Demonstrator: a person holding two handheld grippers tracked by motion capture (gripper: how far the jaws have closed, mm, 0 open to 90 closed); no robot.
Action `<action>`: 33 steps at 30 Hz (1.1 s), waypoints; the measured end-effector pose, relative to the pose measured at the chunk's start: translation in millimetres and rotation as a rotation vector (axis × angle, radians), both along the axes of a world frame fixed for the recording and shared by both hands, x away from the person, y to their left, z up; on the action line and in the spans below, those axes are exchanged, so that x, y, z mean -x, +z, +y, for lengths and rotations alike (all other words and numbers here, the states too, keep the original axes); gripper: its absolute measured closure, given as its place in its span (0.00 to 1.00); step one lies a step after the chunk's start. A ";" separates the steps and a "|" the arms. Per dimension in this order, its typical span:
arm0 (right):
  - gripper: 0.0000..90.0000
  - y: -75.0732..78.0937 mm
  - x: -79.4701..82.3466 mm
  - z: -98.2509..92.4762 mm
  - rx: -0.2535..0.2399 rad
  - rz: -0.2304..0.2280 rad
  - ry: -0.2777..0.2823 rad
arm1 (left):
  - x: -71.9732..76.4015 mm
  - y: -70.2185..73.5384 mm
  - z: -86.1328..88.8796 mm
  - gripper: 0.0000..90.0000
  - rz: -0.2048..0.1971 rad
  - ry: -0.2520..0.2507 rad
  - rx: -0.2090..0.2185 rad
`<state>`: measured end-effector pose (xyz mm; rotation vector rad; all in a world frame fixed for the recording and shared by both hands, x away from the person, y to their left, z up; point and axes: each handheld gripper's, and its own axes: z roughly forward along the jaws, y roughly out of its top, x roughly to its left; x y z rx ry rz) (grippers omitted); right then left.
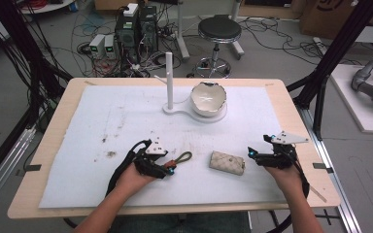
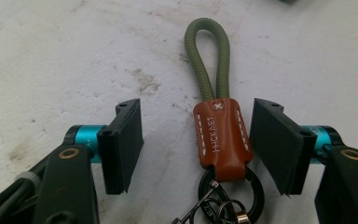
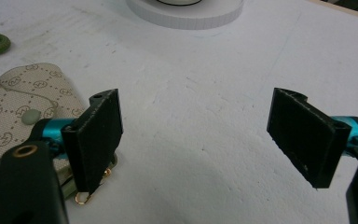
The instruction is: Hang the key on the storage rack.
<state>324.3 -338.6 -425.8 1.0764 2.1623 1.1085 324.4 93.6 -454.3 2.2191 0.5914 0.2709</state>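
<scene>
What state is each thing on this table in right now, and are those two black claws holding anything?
Left gripper: open, jaws either side of the keychain, not pressing.
Keychain: lying flat on the mat, brown leather tab between the jaws.
Right gripper: open, nothing between its jaws.
Key pouch: snapped shut, lying flat.
Bowl: upright on its white stand.

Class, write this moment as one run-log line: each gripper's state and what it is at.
left gripper: open, astride keychain, no contact | right gripper: open, beside key pouch | keychain: flat on white mat
</scene>
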 end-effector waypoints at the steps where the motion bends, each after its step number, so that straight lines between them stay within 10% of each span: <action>1: 0.21 -0.1 0.2 0.4 0.000 0.004 -0.001 | 0.4 -0.1 -0.3 0.39 -0.003 0.002 0.000; 17: 0.21 -0.9 -0.8 1.2 0.010 0.007 0.000 | 6.1 -0.1 -0.3 0.73 -0.004 -0.003 0.030; 33: 0.21 -0.5 -0.4 1.4 0.013 0.007 0.000 | 10.1 4.9 -3.2 0.78 -0.046 -0.025 -0.001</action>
